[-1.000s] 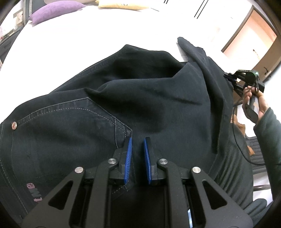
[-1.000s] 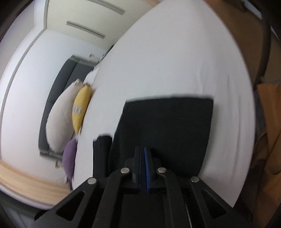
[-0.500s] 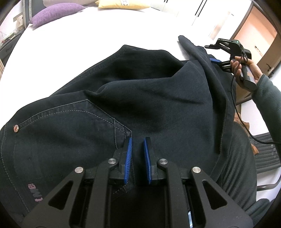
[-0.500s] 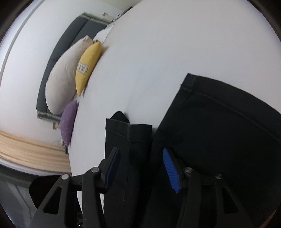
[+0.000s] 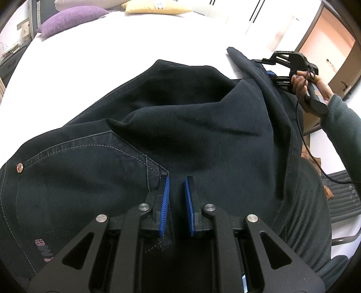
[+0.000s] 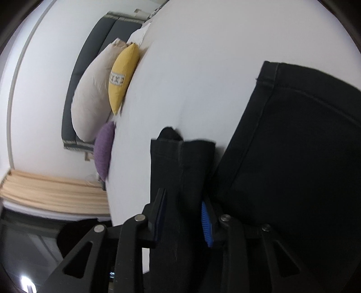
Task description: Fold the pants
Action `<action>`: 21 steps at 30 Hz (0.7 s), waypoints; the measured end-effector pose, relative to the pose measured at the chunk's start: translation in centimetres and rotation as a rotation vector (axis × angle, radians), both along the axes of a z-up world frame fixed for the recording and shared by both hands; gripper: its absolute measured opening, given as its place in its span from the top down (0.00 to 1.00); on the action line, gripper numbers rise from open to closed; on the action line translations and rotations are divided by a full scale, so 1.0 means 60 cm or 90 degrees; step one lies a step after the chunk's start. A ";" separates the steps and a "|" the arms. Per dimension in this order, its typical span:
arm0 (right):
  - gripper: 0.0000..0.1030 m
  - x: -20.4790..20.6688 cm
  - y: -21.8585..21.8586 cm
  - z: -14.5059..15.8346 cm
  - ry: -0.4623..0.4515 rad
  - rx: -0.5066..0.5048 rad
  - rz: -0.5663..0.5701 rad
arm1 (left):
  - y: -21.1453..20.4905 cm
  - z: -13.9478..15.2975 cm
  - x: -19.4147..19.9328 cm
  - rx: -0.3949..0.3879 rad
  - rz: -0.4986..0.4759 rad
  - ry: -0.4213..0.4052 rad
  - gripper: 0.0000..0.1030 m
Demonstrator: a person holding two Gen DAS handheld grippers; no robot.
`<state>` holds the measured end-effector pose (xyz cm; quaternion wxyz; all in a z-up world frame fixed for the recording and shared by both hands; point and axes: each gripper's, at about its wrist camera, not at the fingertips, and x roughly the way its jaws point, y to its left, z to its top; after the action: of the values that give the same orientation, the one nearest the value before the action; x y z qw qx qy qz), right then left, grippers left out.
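Observation:
Dark denim pants (image 5: 180, 126) lie spread over a white bed (image 5: 112, 45), pocket and rivet at the left. My left gripper (image 5: 177, 189) is shut on a pinch of cloth beside the pocket corner. A hand (image 5: 302, 83) holds my right gripper (image 5: 265, 67) at the raised leg edge on the far right. In the right wrist view the narrow leg end (image 6: 180, 157) runs between the jaws of my right gripper (image 6: 182, 202), which are closing around it, the pads not pressing. The other leg (image 6: 293, 146) lies flat to the right, hem showing.
Purple (image 5: 72, 19) and yellow (image 5: 158, 8) pillows rest at the bed's head, with a beige pillow (image 6: 94, 94) beside them. A mesh chair (image 5: 338, 193) stands at the right edge of the bed. A doorway (image 5: 334, 45) is behind the hand.
My right gripper swung over to the narrow leg end, opened wide, then narrowed around it. The hand holding it moved up against the leg's raised edge. The left gripper held still.

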<state>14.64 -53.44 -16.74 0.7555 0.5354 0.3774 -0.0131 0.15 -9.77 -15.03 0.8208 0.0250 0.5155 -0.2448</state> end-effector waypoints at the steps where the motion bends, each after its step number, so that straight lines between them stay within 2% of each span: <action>1: 0.93 0.016 0.001 0.000 0.005 -0.003 -0.001 | -0.001 0.000 0.000 0.001 0.000 0.000 0.87; 6: 0.96 0.005 0.005 0.025 -0.012 -0.066 -0.004 | -0.005 0.001 0.000 0.003 0.002 0.001 0.87; 9: 0.96 -0.049 -0.009 0.062 -0.050 -0.103 -0.058 | -0.006 0.002 0.002 0.003 0.005 0.006 0.87; 13: 0.96 -0.131 -0.026 0.091 -0.065 -0.165 -0.128 | -0.003 0.003 0.008 -0.001 0.011 0.014 0.87; 15: 0.96 -0.182 -0.049 0.074 -0.051 -0.157 -0.186 | -0.004 0.004 0.011 0.000 0.016 0.016 0.87; 17: 0.96 -0.228 -0.078 0.034 -0.029 -0.113 -0.245 | -0.005 0.005 0.014 0.003 0.019 0.019 0.87; 19: 0.96 -0.244 -0.087 0.009 -0.034 -0.079 -0.265 | -0.008 0.007 0.018 0.005 0.023 0.021 0.86; 21: 0.96 -0.242 -0.084 0.008 -0.042 -0.093 -0.266 | -0.009 0.007 0.021 0.005 0.025 0.023 0.86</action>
<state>0.13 -58.48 -16.29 0.7851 0.5457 0.2316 -0.1794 1.41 -10.28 -14.59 0.8157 0.0134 0.5317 -0.2273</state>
